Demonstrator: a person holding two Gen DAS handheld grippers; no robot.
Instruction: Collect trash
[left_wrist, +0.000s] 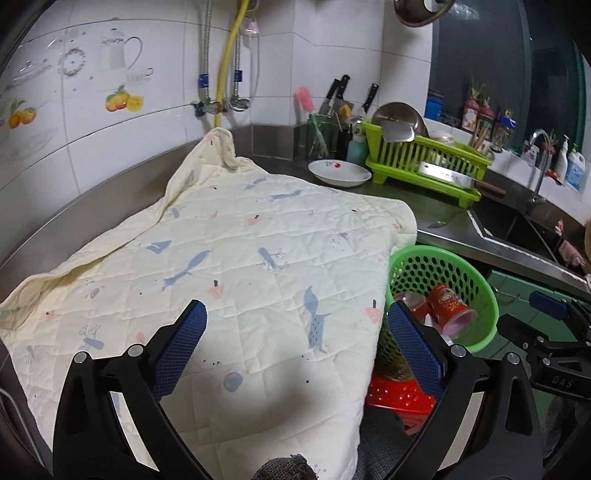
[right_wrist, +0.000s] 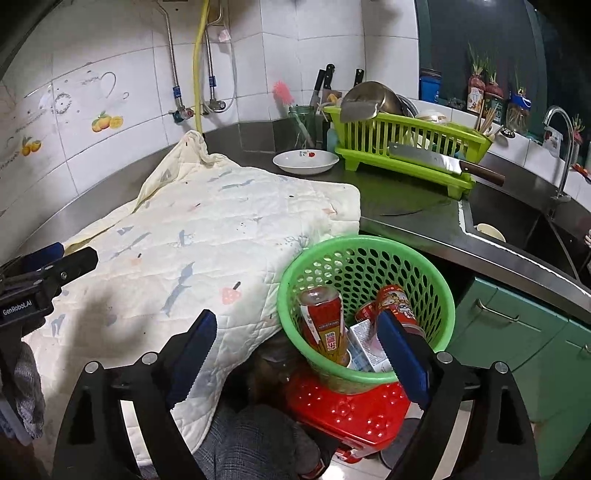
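A green perforated basket (right_wrist: 369, 266) stands on a red stool (right_wrist: 351, 410) beside the counter; it also shows in the left wrist view (left_wrist: 439, 273). Inside it lie a red-labelled bottle (right_wrist: 323, 325), a red can (right_wrist: 397, 301) and a small carton (right_wrist: 364, 341). My right gripper (right_wrist: 297, 354) is open and empty, just above the basket's near rim. My left gripper (left_wrist: 297, 339) is open and empty over the quilted cream cloth (left_wrist: 229, 266). The left gripper also shows at the left edge of the right wrist view (right_wrist: 55, 269).
The cream cloth (right_wrist: 207, 240) covers the steel counter's left part and hangs off its front. Behind stand a white dish (right_wrist: 306, 161), a lime dish rack (right_wrist: 406, 144) with a cleaver (right_wrist: 436, 162), and a sink (right_wrist: 517, 229) with tap. Green cabinets (right_wrist: 517, 332) are below.
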